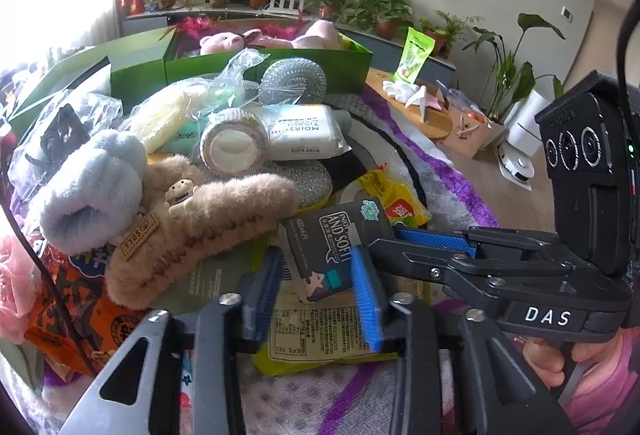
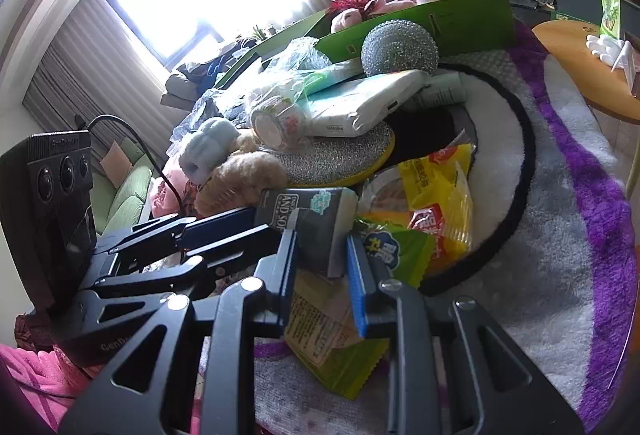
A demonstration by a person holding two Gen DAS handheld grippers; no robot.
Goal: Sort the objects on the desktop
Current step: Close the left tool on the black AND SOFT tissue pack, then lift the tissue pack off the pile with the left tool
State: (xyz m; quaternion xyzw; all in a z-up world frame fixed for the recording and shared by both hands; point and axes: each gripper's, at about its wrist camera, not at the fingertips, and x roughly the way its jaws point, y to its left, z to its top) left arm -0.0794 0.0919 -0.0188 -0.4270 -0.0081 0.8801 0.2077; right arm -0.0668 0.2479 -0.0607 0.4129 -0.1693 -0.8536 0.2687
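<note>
A dark grey tissue packet printed "AND SOFT" lies on top of the pile. In the right wrist view my right gripper is shut on it, the blue pads pressing both sides; in the left wrist view the right gripper reaches in from the right onto the packet's edge. My left gripper straddles the same packet. Its right pad touches the packet, while a gap shows at its left pad, so it stands open. From the right wrist view the left gripper comes in from the left at the packet's end.
Piled around are a beige fluffy hair claw, a pale blue fluffy claw, a tape roll, a white tissue pack, a silver scourer and a yellow snack bag. A green box of plush toys stands behind; a round wooden table is at the right.
</note>
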